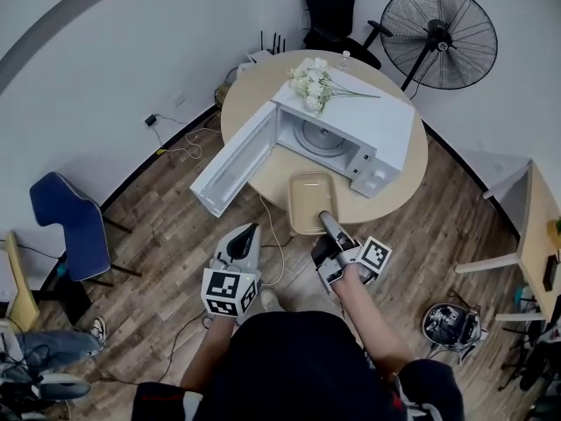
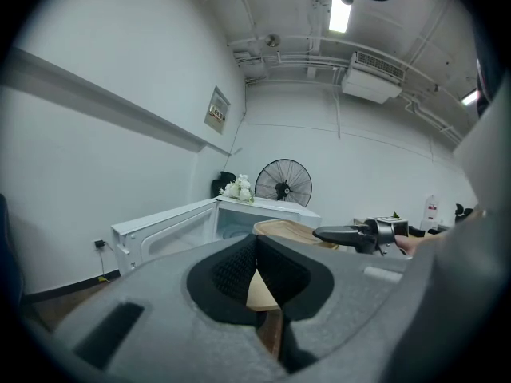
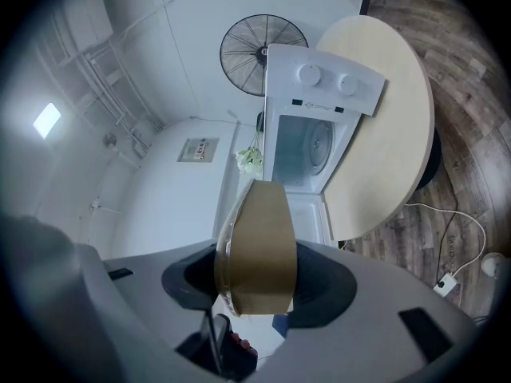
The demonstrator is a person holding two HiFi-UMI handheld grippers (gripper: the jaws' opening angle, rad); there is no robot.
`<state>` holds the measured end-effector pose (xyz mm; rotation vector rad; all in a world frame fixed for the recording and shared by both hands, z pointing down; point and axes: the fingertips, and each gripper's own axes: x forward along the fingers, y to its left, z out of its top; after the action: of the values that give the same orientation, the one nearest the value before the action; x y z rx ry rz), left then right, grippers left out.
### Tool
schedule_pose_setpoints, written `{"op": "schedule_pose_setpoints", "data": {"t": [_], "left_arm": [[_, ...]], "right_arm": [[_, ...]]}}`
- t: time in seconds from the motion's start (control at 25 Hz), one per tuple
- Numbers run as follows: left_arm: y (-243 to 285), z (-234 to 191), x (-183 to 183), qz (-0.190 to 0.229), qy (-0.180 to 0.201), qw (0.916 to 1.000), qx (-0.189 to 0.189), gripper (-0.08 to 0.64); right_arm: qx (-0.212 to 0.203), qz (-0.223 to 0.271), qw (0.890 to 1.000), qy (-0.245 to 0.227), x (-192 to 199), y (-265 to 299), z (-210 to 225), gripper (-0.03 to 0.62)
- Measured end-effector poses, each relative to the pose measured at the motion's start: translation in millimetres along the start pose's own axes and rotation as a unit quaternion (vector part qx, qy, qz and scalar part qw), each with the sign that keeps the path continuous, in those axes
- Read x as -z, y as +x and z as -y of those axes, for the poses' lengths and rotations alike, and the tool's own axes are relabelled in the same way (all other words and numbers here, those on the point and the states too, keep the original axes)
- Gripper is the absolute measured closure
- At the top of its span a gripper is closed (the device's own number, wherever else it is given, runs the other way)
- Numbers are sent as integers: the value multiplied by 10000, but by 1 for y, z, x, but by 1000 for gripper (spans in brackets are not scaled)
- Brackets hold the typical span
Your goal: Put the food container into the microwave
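The tan food container (image 1: 311, 202) hangs level over the round table's near edge, just in front of the open white microwave (image 1: 351, 134). My right gripper (image 1: 326, 220) is shut on its near rim. In the right gripper view the container (image 3: 259, 246) stands on edge between the jaws, with the microwave (image 3: 307, 134) cavity beyond it. My left gripper (image 1: 248, 239) hovers over the floor to the left of the container, its jaws together and empty. The left gripper (image 2: 255, 266) view shows the container (image 2: 287, 230), the right gripper (image 2: 355, 234) and the microwave (image 2: 239, 218).
The microwave door (image 1: 235, 158) swings out left past the round table (image 1: 254, 90). White flowers (image 1: 311, 82) lie on the microwave top. A standing fan (image 1: 438, 35) and black chair (image 1: 333, 7) are behind, a blue chair (image 1: 66, 226) at left. Cables trail across the wooden floor.
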<state>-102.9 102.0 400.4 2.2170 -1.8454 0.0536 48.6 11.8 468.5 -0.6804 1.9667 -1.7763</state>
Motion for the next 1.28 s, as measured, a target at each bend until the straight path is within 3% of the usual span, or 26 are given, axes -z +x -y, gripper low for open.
{"op": "schedule_pose_setpoints", "data": {"t": [0.32, 0.88, 1.28], "left_arm": [[36, -11, -1, -88, -86, 9998, 134, 543], [119, -6, -14, -278, -23, 9996, 55, 543], [161, 4, 2, -538, -40, 9985, -3, 543]], "right_arm": [[41, 56, 9999, 99, -20, 27, 7, 383], [170, -129, 9994, 278, -83, 63, 29, 383], [309, -241, 9980, 498, -108, 72, 57, 383]]}}
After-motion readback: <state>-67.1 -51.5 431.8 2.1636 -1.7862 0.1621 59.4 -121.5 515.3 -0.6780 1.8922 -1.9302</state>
